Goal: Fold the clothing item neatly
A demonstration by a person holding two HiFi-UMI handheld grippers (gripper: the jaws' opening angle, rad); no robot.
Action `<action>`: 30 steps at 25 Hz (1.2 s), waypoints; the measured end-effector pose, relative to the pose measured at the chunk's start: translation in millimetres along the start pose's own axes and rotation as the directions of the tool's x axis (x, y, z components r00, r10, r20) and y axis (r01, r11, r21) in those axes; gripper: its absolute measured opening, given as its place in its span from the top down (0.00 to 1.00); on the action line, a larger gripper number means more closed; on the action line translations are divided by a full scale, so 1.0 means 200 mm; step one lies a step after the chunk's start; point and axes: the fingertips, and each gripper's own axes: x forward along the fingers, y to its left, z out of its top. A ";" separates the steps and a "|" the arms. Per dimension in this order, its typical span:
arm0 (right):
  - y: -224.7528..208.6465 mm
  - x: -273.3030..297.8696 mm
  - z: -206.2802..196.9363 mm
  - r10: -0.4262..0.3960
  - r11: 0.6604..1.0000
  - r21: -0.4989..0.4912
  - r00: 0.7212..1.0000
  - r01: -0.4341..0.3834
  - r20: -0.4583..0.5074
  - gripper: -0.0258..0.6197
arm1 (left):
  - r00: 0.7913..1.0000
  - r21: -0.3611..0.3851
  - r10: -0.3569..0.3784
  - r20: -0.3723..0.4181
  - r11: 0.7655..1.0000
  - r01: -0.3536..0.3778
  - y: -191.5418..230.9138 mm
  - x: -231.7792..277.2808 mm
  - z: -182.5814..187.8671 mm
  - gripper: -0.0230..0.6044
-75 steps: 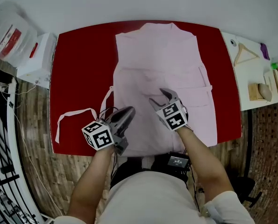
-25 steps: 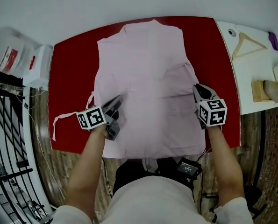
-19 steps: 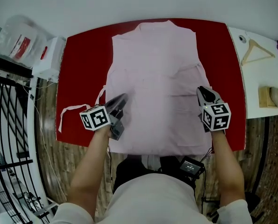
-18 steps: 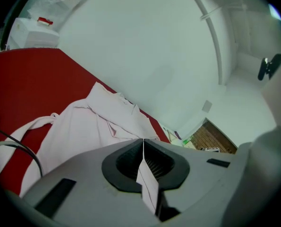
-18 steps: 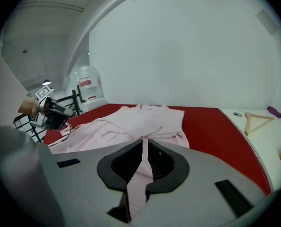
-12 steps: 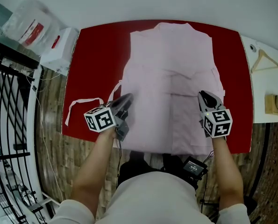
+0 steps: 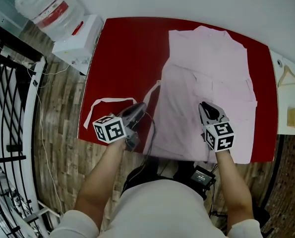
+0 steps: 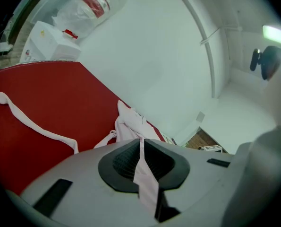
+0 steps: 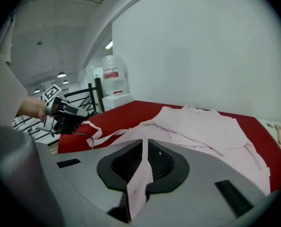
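Garment of pale pink cloth [image 7: 206, 73] lies flat on right half of red table [image 7: 122, 53], hem at near edge. Left gripper [image 7: 136, 110] pinches its left side edge, right gripper [image 7: 205, 109] pinches hem fabric; both jaws clamped on cloth. Judgement: lift both pinches level w/ equal tension, carry hem twd far edge, align sides. Mind loose pink tie strap [image 7: 105, 102] nr left edge.

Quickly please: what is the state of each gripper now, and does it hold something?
Left gripper: closed, holding an edge of the pink garment.
Right gripper: closed, also holding the pink garment.
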 end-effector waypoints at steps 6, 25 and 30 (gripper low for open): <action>0.37 0.23 0.08 0.060 0.996 -0.062 0.998 -0.062 -0.022 0.93 | 0.999 -0.008 -0.019 0.039 1.000 0.019 0.14 -0.21 0.07 0.94; 1.29 0.70 0.14 0.351 0.885 -0.267 0.923 -0.383 -0.158 0.93 | 0.980 -0.107 0.090 0.176 0.992 -0.072 0.42 -0.69 0.05 0.94; 1.55 0.78 0.10 0.421 0.801 -0.364 0.880 -0.475 -0.222 0.93 | 0.963 -0.149 0.150 0.226 0.982 -0.118 0.51 -0.84 0.03 0.94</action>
